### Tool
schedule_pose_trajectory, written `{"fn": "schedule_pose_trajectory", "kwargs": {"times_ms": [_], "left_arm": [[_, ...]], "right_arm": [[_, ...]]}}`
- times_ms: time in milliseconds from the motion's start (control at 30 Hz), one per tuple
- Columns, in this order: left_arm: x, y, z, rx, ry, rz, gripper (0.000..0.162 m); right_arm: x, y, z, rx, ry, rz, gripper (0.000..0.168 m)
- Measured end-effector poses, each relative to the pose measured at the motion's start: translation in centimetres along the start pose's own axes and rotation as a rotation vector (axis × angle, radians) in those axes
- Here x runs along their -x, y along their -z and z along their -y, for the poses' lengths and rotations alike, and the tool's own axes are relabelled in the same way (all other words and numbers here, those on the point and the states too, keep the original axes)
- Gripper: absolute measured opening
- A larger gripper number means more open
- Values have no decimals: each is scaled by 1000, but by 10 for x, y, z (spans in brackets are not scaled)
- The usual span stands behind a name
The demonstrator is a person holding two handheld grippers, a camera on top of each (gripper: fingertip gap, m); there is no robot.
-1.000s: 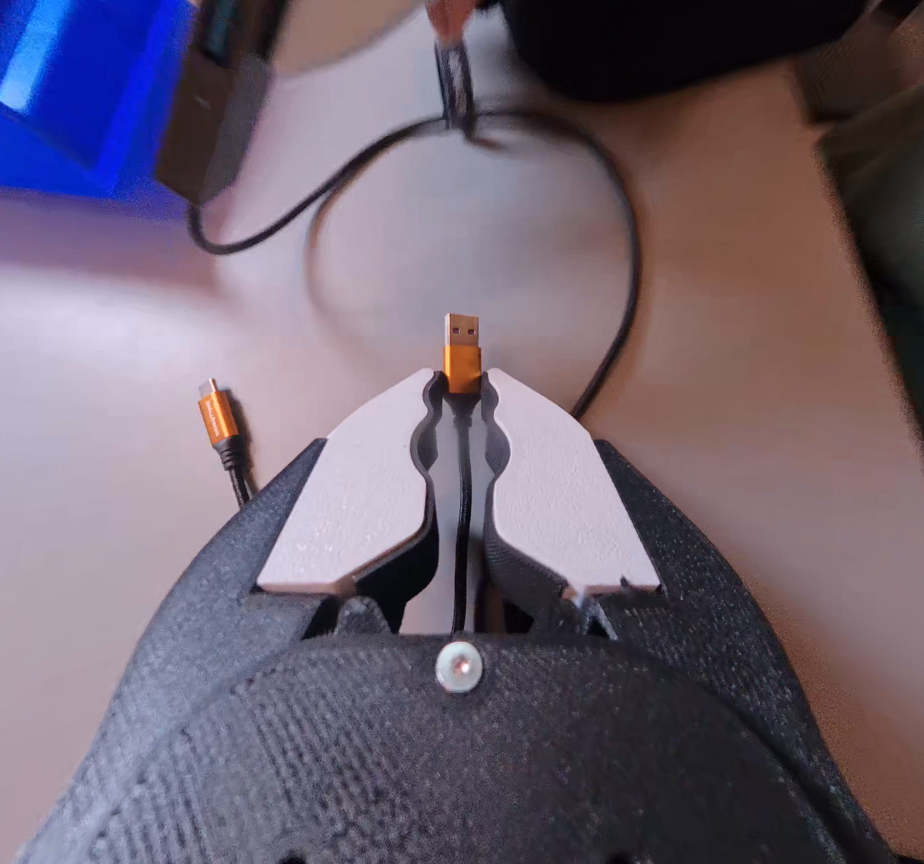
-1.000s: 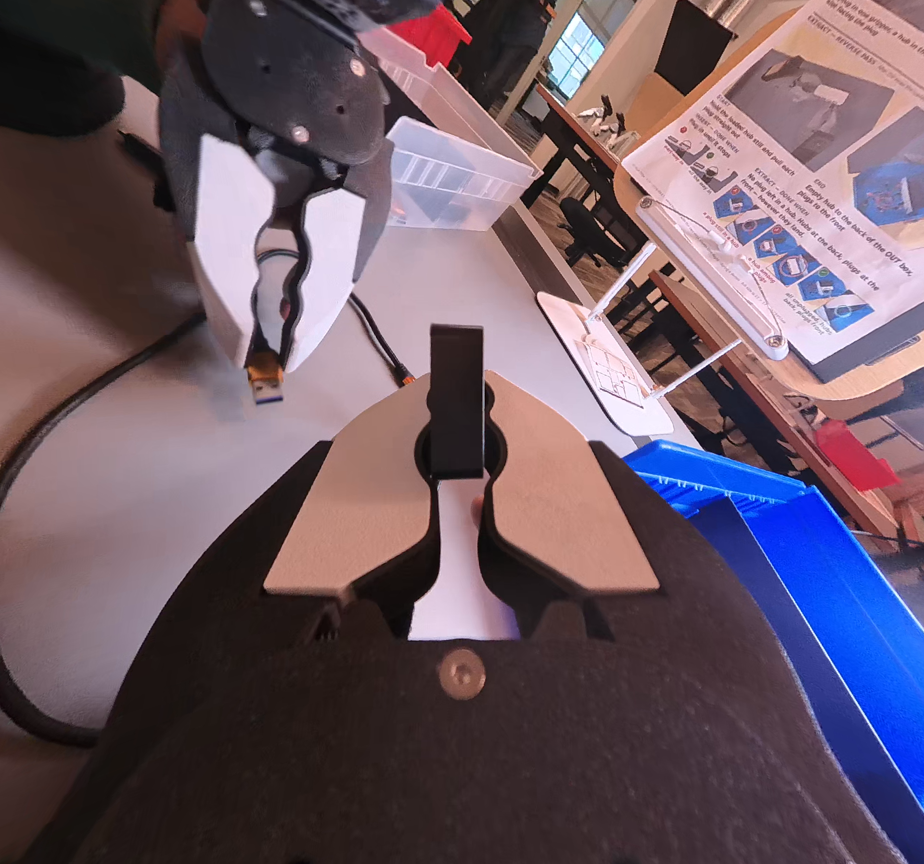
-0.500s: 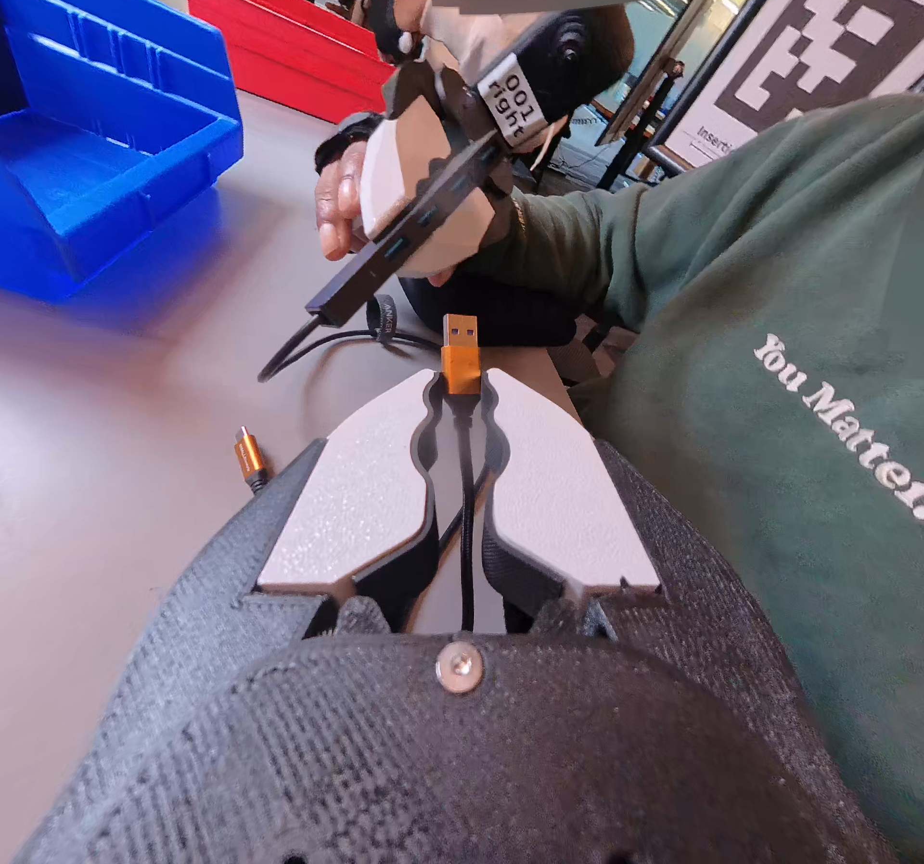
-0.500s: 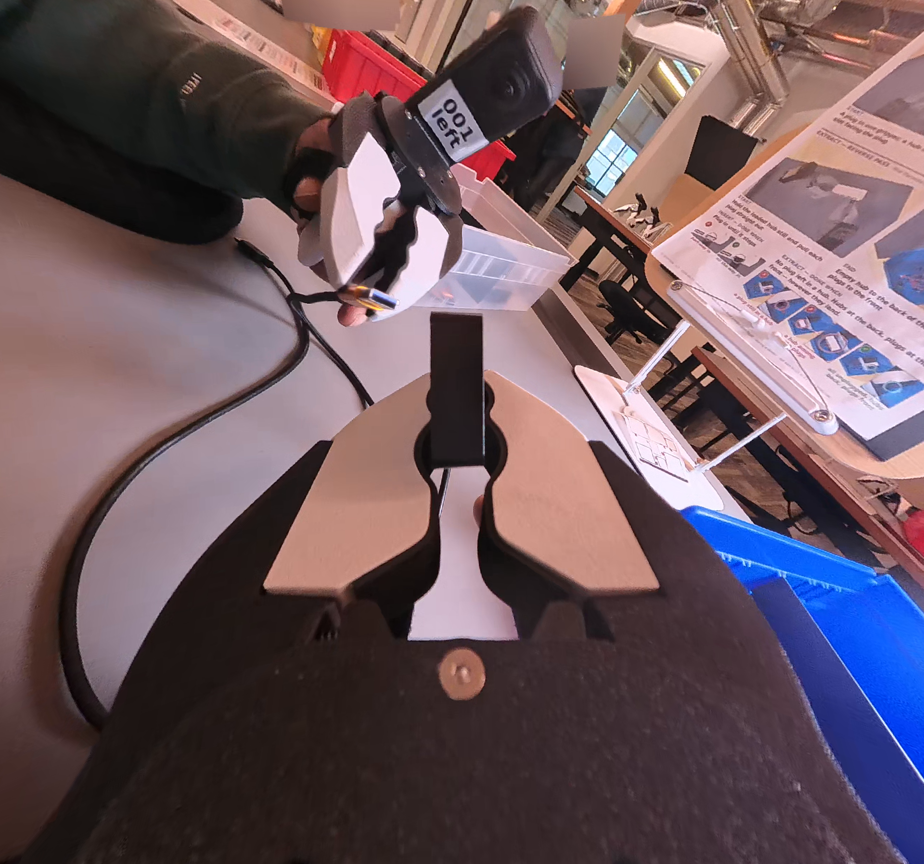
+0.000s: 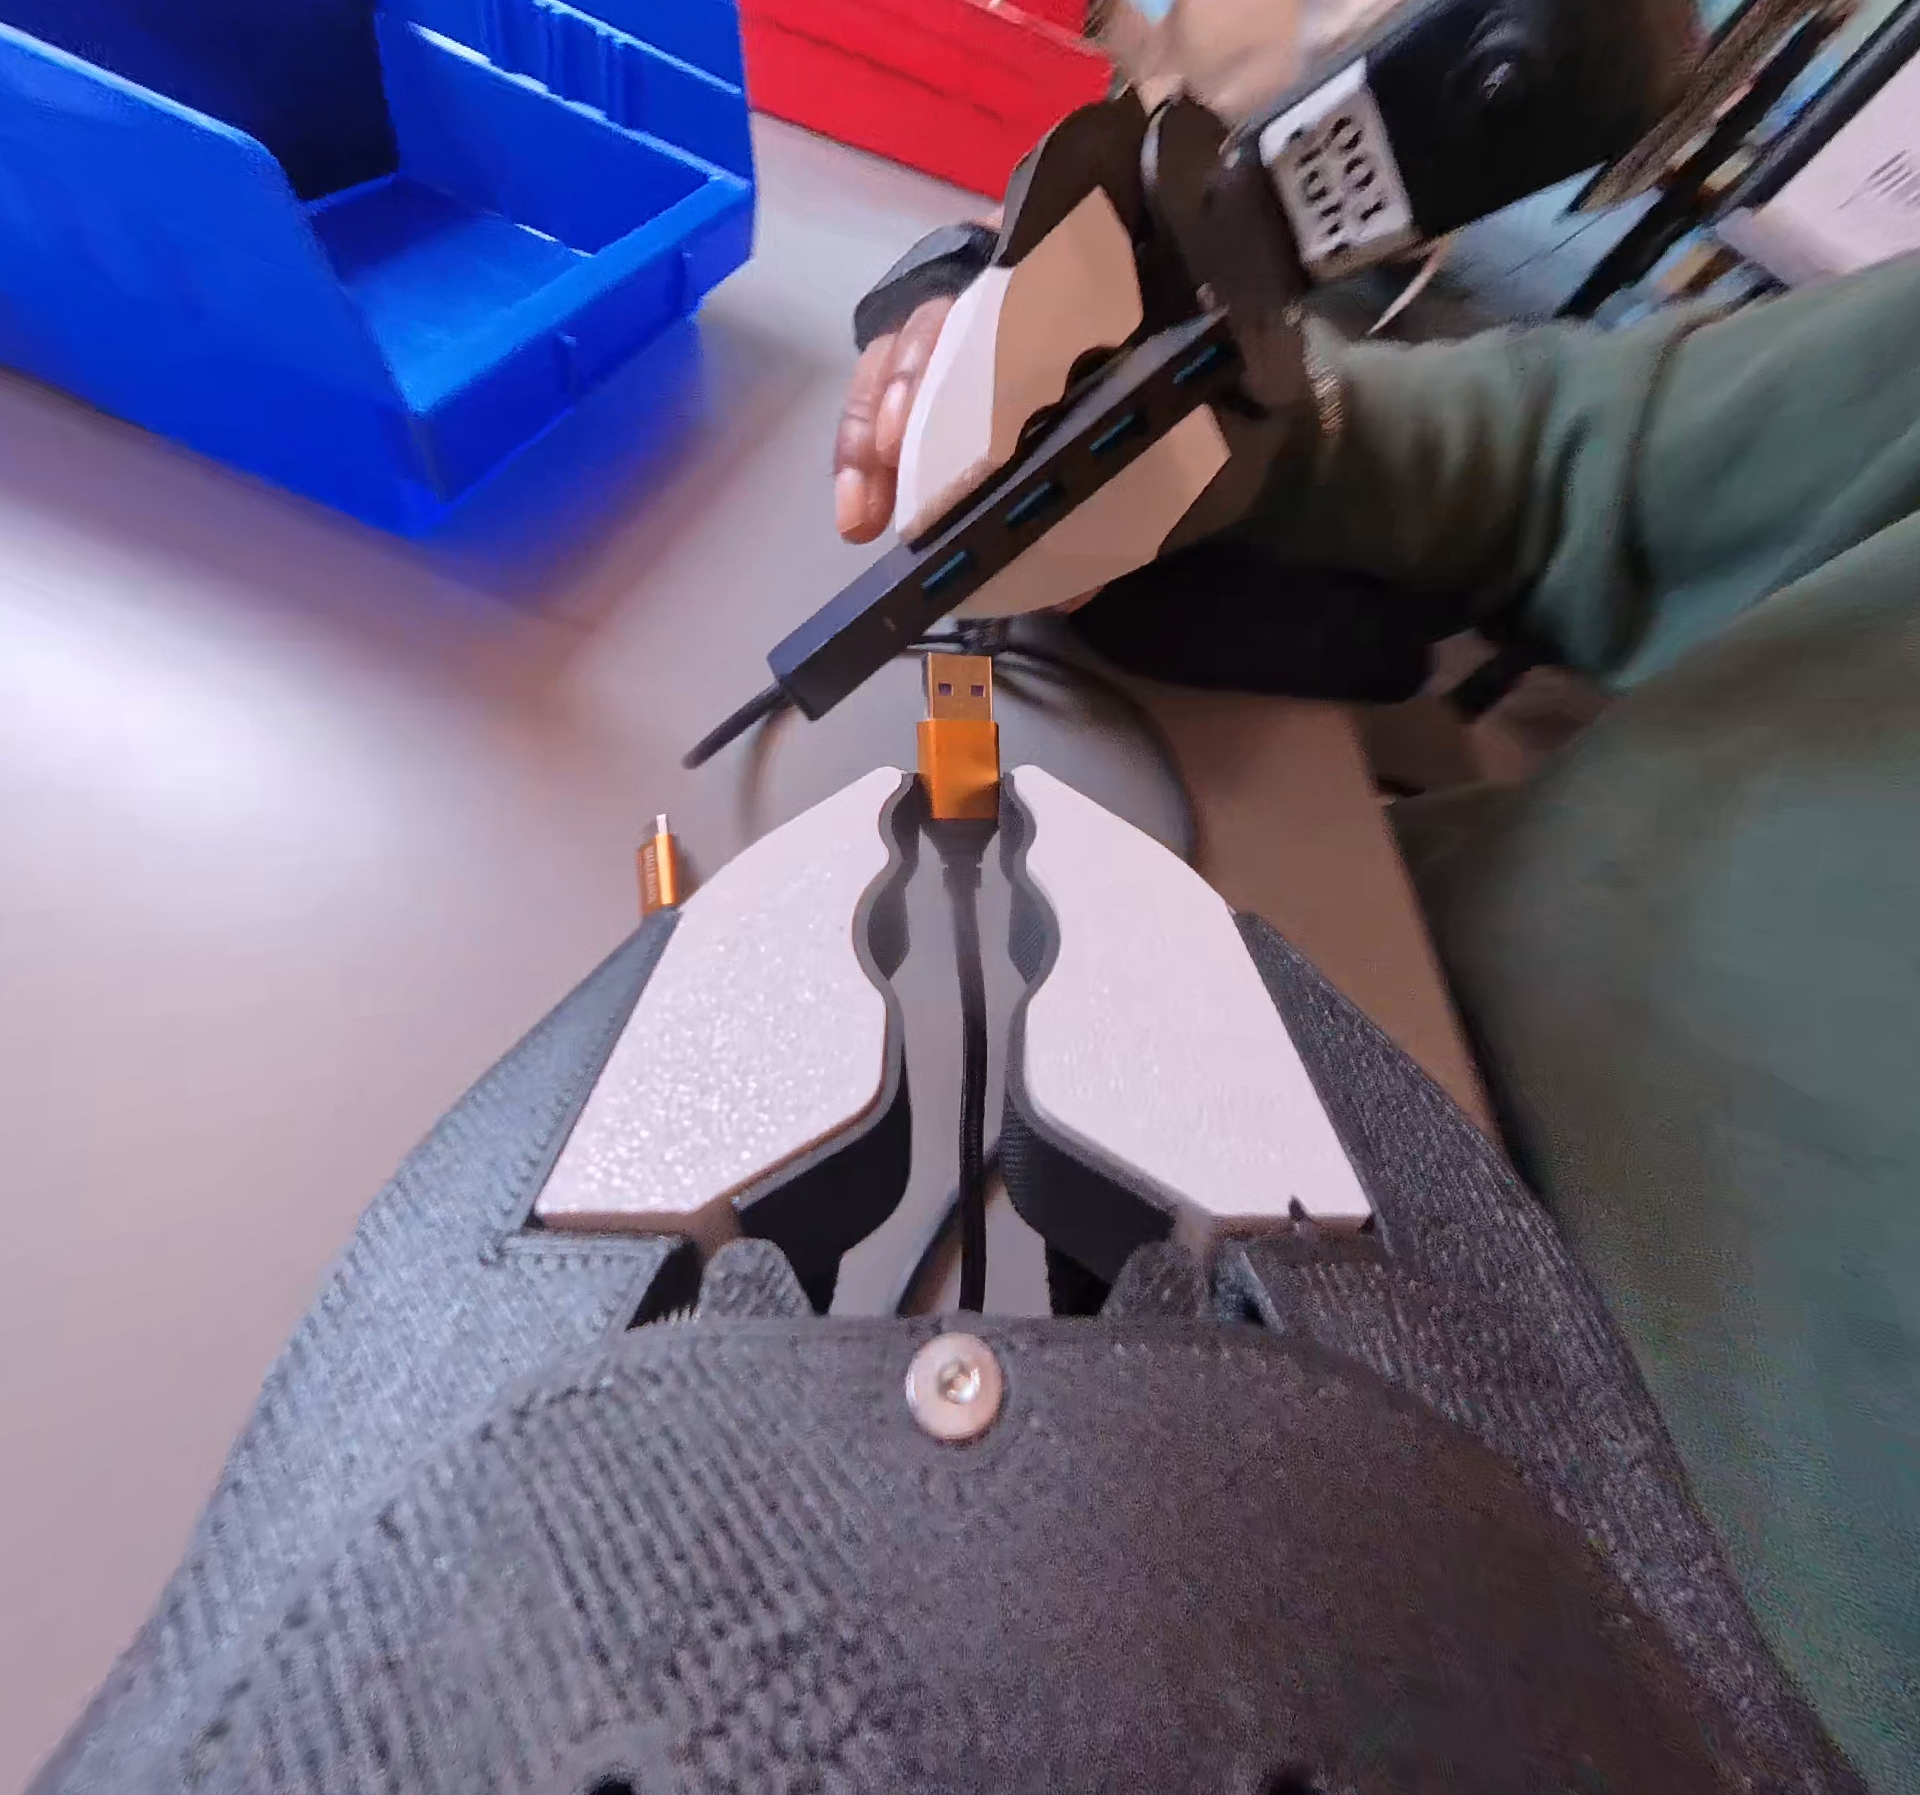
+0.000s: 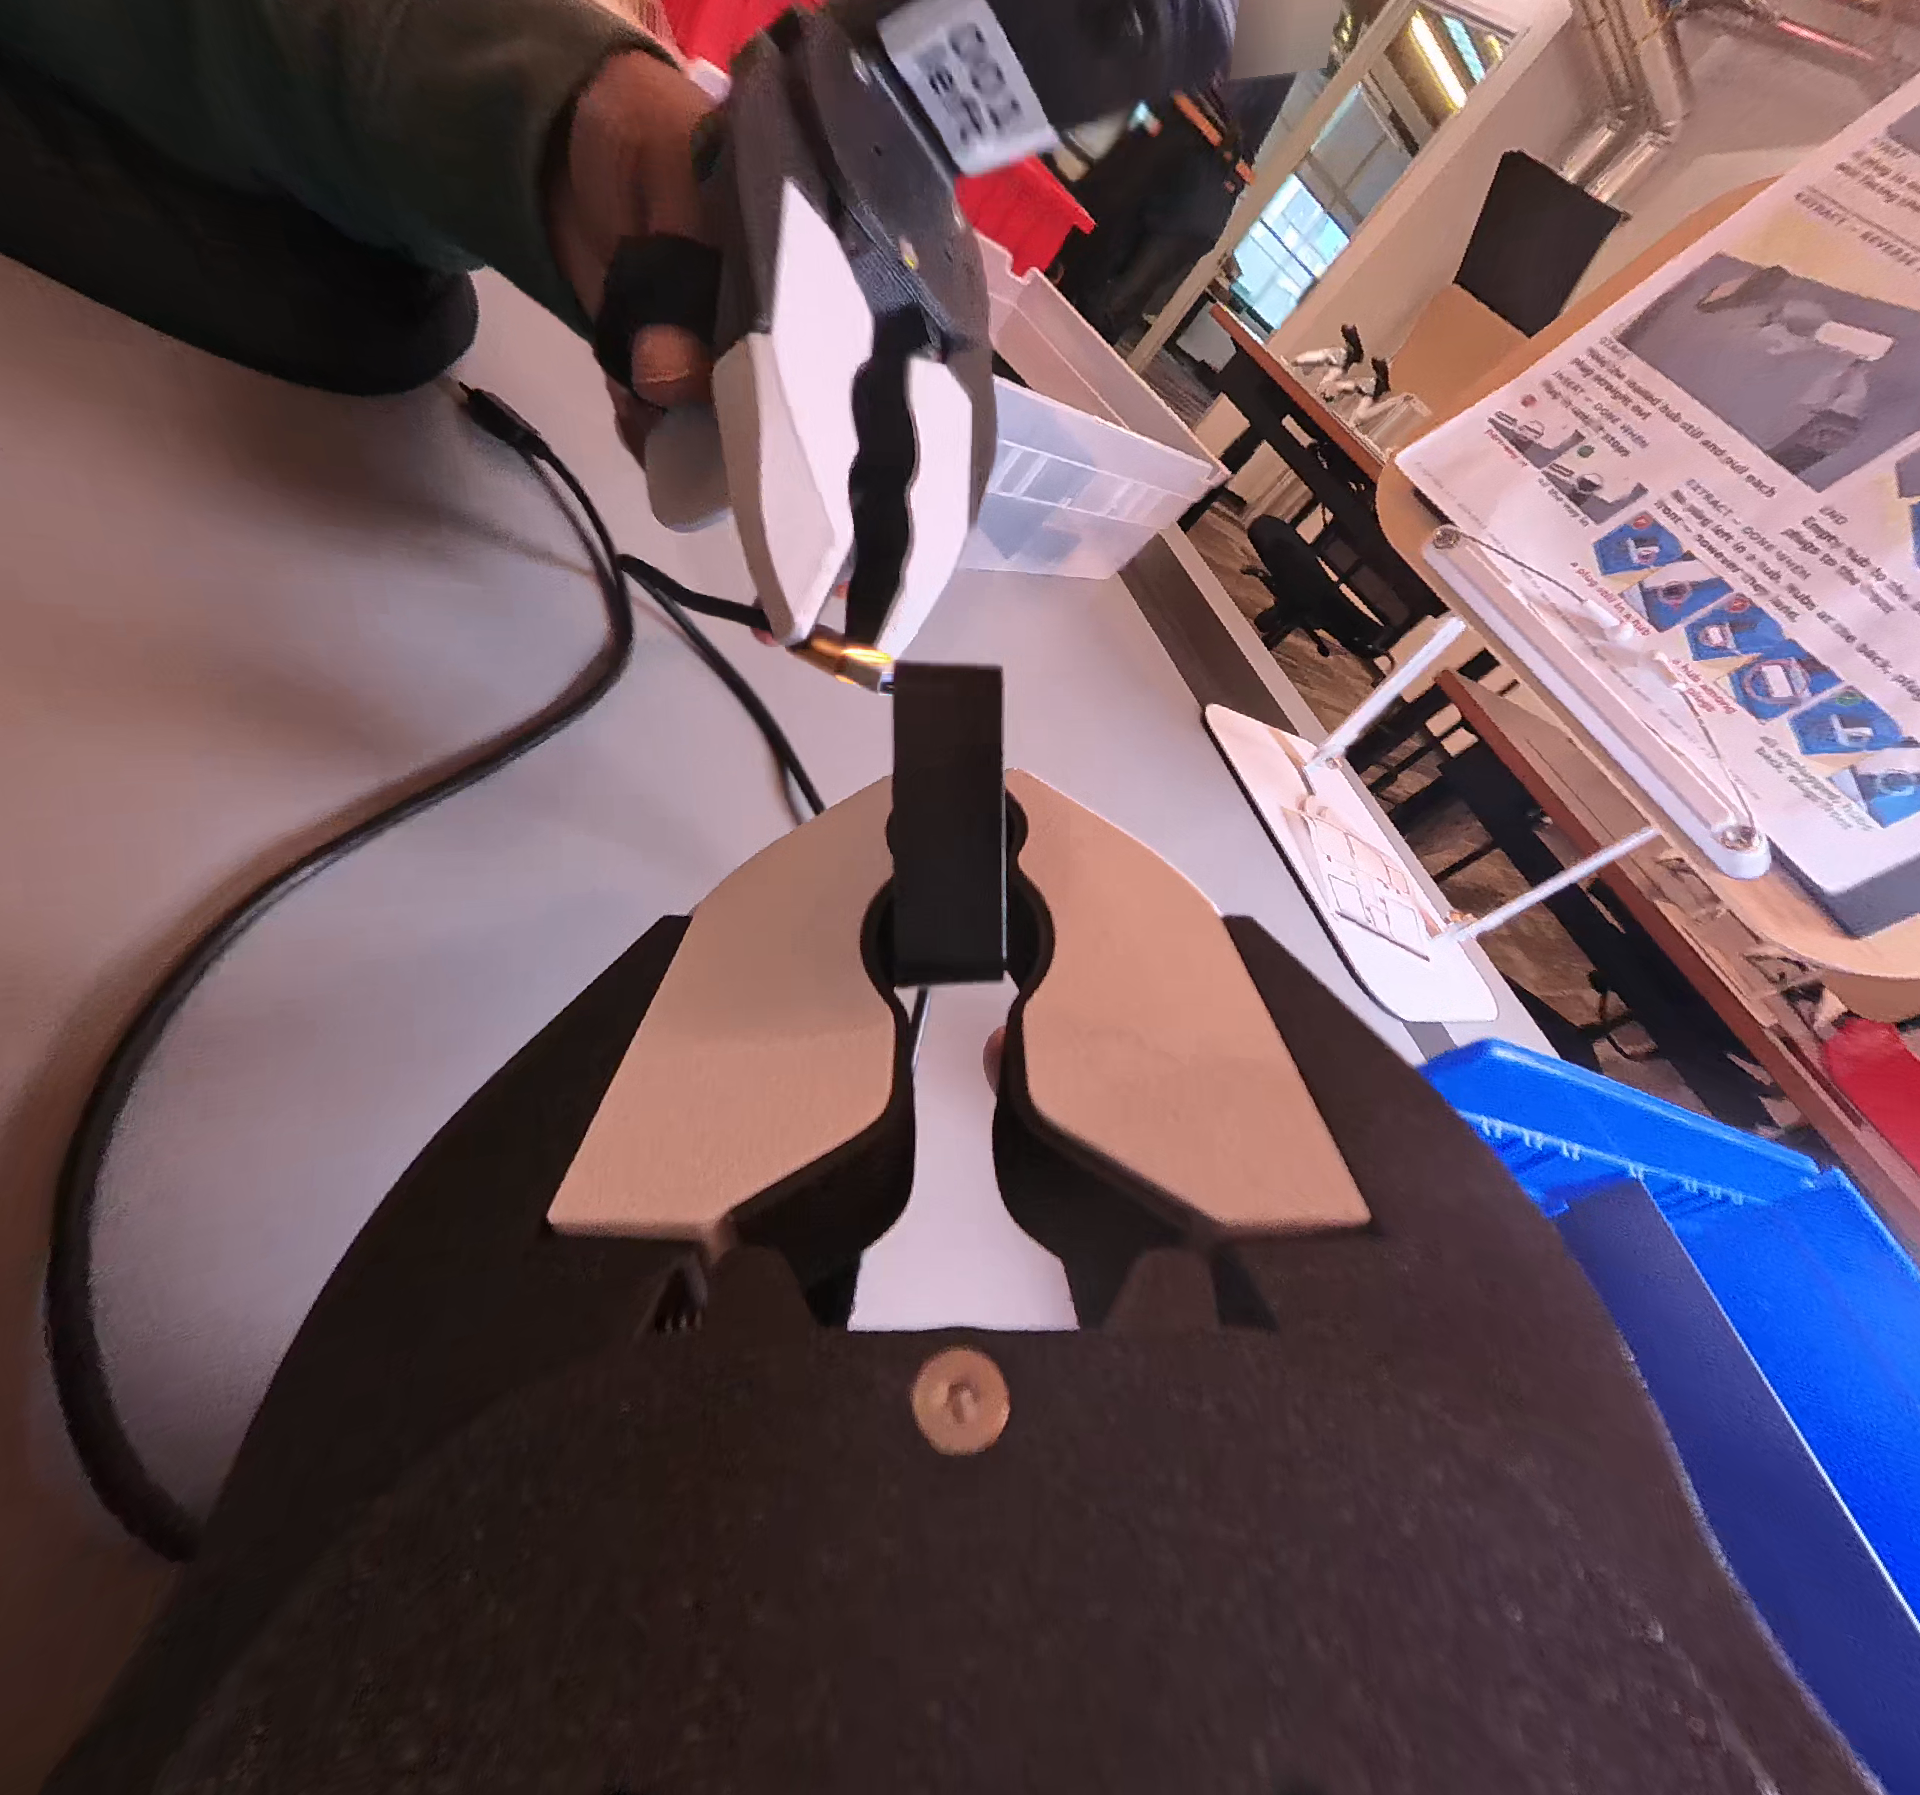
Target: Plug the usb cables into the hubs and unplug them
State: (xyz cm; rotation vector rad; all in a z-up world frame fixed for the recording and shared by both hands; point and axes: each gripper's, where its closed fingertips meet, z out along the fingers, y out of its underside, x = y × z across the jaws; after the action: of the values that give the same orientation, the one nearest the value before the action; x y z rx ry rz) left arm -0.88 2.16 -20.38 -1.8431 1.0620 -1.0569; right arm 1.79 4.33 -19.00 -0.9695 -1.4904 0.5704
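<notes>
Here, the left gripper (image 5: 958,789) had bumpy white fingers (image 5: 748,997) squeezed tight on the plug (image 5: 958,748), a shiny orange block with a metal tip, its black woven cord running back between them. The right gripper (image 6: 948,872) pinched the hub (image 5: 997,519), a long, thin black bar with small blue holes, tilted up off the table (image 5: 260,810). The plug's tip sat just beside the hub. Only the left wrist view showed another orange plug (image 5: 659,875) lying on the table and a blue bin (image 5: 343,218) near its far edge.
</notes>
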Motion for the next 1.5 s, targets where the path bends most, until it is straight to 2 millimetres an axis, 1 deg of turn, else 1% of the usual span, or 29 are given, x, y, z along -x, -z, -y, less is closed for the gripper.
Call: {"fn": "schedule_pose_trajectory", "kwargs": {"times_ms": [67, 133, 167, 233, 300, 333, 367, 433, 467, 500, 533, 567, 600, 633, 667, 700, 767, 800, 867, 900, 967, 1033, 1133, 1167, 1233, 1300, 1367, 1500], "left_arm": [[15, 4, -2, 51, -134, 150, 15], [38, 17, 2, 101, -309, 378, 15], [49, 26, 9, 113, -409, 507, 15], [61, 47, 27, 123, -603, 755, 15], [67, 69, 46, 177, -850, 1016, 14], [67, 71, 47, 231, -947, 1078, 14], [68, 60, 35, 306, -957, 1041, 14], [71, 31, -14, 481, -801, 833, 15], [67, 18, -28, 479, -743, 743, 15], [60, 8, -38, 475, -679, 650, 21], [54, 2, -44, 466, -591, 575, 31], [47, -1, -42, 424, -512, 515, 38], [42, -1, -34, 362, -442, 467, 38], [42, 4, -26, 308, -378, 450, 38], [50, 13, -19, 280, -330, 472, 38], [64, 26, -15, 278, -289, 525, 38], [96, 46, -16, 302, -194, 626, 39], [109, 51, -15, 311, -154, 659, 38], [134, 56, -21, 404, -115, 727, 40], [142, 56, -28, 476, -108, 736, 41], [152, 53, -41, 613, -79, 722, 40], [163, 57, -50, 739, -103, 766, 36], [170, 59, -61, 859, -91, 780, 30], [172, 59, -61, 854, -66, 781, 24], [170, 60, -63, 848, -9, 748, 22], [168, 61, -66, 824, 51, 713, 19], [163, 57, -68, 763, 120, 656, 7], [162, 57, -68, 679, 138, 639, 7]], "right_arm": [[-6, -1, -7, 40, 10, -37, 12], [-13, 0, -11, 66, 21, -82, 12], [-18, 1, -13, 80, 24, -111, 12], [-28, 3, -16, 98, 22, -167, 12], [-35, 6, -18, 108, 9, -201, 12], [-37, 7, -19, 109, -1, -208, 12], [-39, 8, -19, 107, -10, -213, 12], [-40, 9, -20, 104, -20, -216, 12], [-40, 9, -20, 107, -20, -215, 12], [-40, 9, -20, 108, -16, -217, 12], [-40, 10, -19, 108, -12, -218, 12], [-40, 10, -18, 108, -11, -220, 12], [-41, 11, -18, 107, -12, -223, 12], [-41, 11, -17, 104, -15, -225, 12], [-42, 12, -17, 101, -22, -226, 12], [-43, 12, -17, 98, -32, -226, 12], [-43, 10, -18, 91, -56, -219, 12], [-43, 9, -18, 88, -66, -213, 12], [-42, 7, -18, 86, -74, -204, 12], [-41, 7, -19, 87, -74, -201, 12], [-41, 8, -18, 86, -71, -202, 12], [-41, 10, -16, 83, -70, -206, 12], [-43, 13, -14, 67, -77, -210, 12], [-44, 13, -13, 62, -83, -209, 12], [-44, 14, -13, 57, -89, -203, 12], [-44, 15, -12, 53, -90, -198, 12], [-43, 15, -10, 47, -88, -196, 12], [-43, 17, -6, 35, -85, -195, 12]]}}
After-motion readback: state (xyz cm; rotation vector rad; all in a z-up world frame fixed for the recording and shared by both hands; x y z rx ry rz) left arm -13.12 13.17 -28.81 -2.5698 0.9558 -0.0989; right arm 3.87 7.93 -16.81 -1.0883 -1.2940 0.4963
